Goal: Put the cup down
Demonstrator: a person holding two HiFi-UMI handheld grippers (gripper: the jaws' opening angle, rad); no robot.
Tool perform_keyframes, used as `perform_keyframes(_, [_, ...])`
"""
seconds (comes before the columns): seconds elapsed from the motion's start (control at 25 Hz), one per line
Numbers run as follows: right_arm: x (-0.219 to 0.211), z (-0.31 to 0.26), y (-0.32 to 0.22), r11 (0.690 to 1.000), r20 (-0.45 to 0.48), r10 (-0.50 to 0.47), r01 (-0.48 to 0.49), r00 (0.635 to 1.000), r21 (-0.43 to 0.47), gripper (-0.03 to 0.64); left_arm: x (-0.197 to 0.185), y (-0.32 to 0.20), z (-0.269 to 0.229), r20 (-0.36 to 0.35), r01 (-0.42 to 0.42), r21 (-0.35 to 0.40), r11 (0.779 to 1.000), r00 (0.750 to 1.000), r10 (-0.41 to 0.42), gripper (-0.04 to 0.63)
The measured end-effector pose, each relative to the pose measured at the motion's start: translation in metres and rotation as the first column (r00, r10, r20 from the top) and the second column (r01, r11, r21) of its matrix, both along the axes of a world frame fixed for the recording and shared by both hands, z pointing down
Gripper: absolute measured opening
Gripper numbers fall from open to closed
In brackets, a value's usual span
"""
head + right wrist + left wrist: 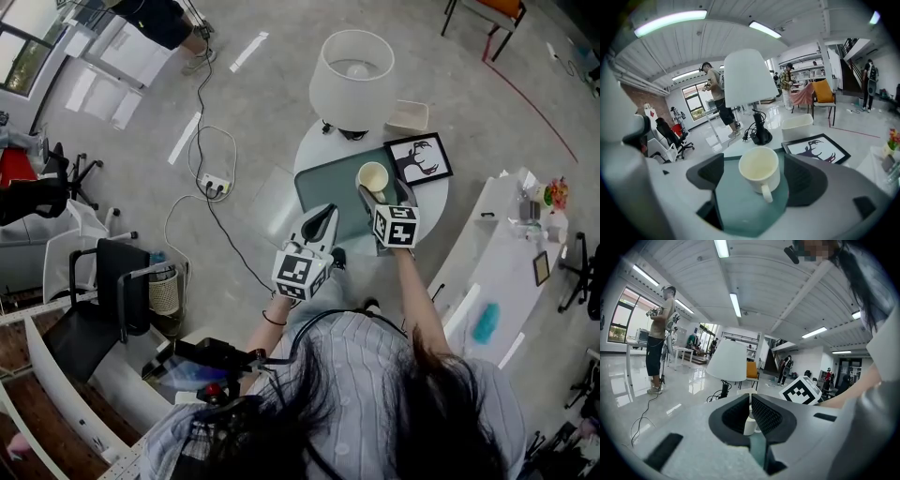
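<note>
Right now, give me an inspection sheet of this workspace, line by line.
Surface: round white table with a teal mat.
Job's things: cream cup, upright and empty on the mat.
Clutter: lamp, framed deer picture, small white box.
Grippers: right gripper open, a jaw on either side of the cup with gaps between; left gripper shut, holding nothing.
Cables: power strip with leads on the floor left of the table.
Surroundings: office chair, white counter, person standing.
</note>
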State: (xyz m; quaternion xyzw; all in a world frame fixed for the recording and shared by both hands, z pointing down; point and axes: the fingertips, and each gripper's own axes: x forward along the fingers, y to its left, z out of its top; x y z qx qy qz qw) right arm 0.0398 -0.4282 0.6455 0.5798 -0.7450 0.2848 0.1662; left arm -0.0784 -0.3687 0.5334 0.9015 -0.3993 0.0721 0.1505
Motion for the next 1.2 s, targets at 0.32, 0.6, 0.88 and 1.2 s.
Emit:
perform_keyframes(0.32, [0.001, -0.038, 0.023, 0.997, 0.042, -0.029, 0.026, 0.999, 0.068, 0.393, 0.013, 0.016, -0.009, -0.008, 0.005, 0.018, 1.0, 1.0, -0.005, 0.018])
perform_keyframes(0.6, [0.003, -0.06, 0.06, 0.991, 0.078, -0.083, 0.075, 0.993, 0.11, 0.39, 0.031, 0.038, -0.016, -0.008, 0.005, 0.033, 0.999, 1.0, -0.005, 0.018])
perform_keyframes(0.88, [0.01, -0.08, 0.102, 0.981, 0.098, -0.136, 0.12, 0.986, 0.153, 0.378, 0.047, 0.064, -0.027, -0.018, 0.027, 0.058, 0.998, 1.0, -0.026, 0.018])
perform_keyframes(1.2, [0.031, -0.095, 0.156, 0.975, 0.137, -0.157, 0.131, 0.978, 0.178, 0.237, 0.073, 0.111, -0.035, -0.018, 0.041, 0.089, 0.995, 0.999, -0.039, 0.018])
